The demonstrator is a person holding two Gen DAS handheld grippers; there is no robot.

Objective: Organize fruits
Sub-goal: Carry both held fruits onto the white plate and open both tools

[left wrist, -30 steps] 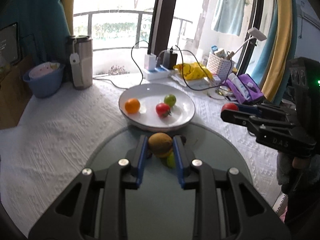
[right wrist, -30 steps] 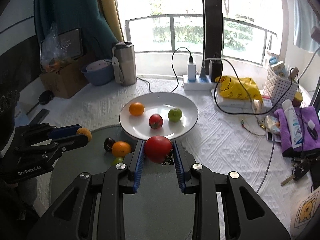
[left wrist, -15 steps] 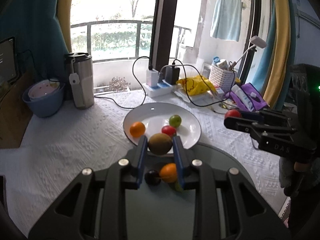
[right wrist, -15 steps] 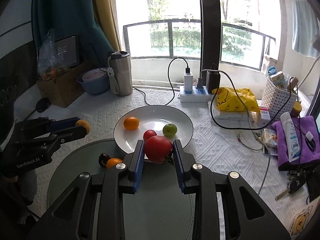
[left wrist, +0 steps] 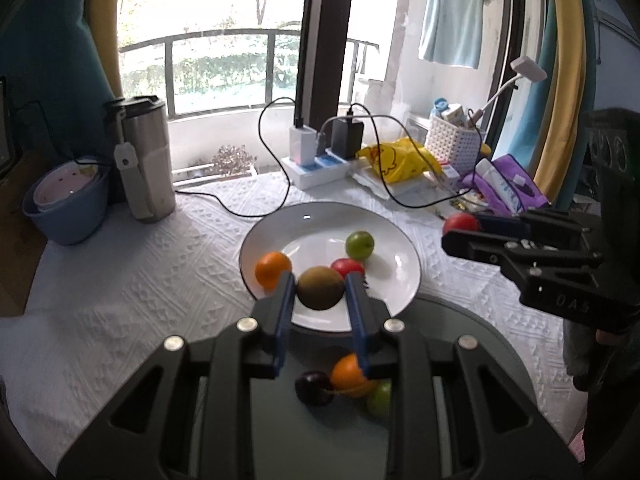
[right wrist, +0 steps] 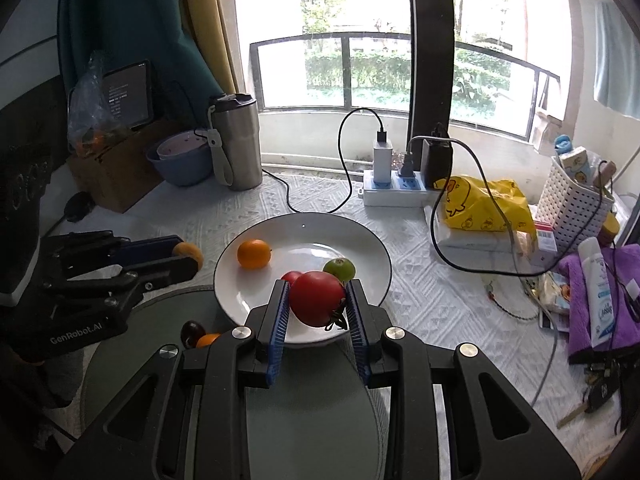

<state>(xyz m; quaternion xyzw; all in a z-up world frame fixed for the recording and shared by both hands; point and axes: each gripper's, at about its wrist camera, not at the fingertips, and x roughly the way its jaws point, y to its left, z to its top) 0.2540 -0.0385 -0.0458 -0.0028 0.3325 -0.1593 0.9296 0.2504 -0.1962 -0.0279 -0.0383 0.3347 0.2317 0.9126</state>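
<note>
Both pairs of jaws are closed on fruit. Clamped between the blue pads of the left gripper (left wrist: 320,294) is a brown kiwi (left wrist: 320,288), held over the near rim of the white plate (left wrist: 396,248). The right gripper (right wrist: 318,300) grips a red tomato (right wrist: 317,298) by its sides, stem end turned down, also above the near edge of that plate.

On the plate lie an orange (right wrist: 254,254) toward its left side, a green fruit (right wrist: 339,267) toward the right, and a small red tomato (left wrist: 347,267) between them, partly hidden behind the held fruit in both views.

Nearer than the plate, on a round grey-green mat (left wrist: 472,328), sit a dark plum (left wrist: 314,388), a second orange (left wrist: 348,372) touching it, and a second green fruit (left wrist: 380,398) just beside.

Plate and mat rest on a white textured tablecloth (left wrist: 120,288). Along its far edge stand a steel tumbler (left wrist: 144,160), a power strip (right wrist: 394,194) with chargers, a yellow bag (right wrist: 484,204) and a white basket (right wrist: 572,208); a blue bowl (left wrist: 66,212) sits at the far left corner.
</note>
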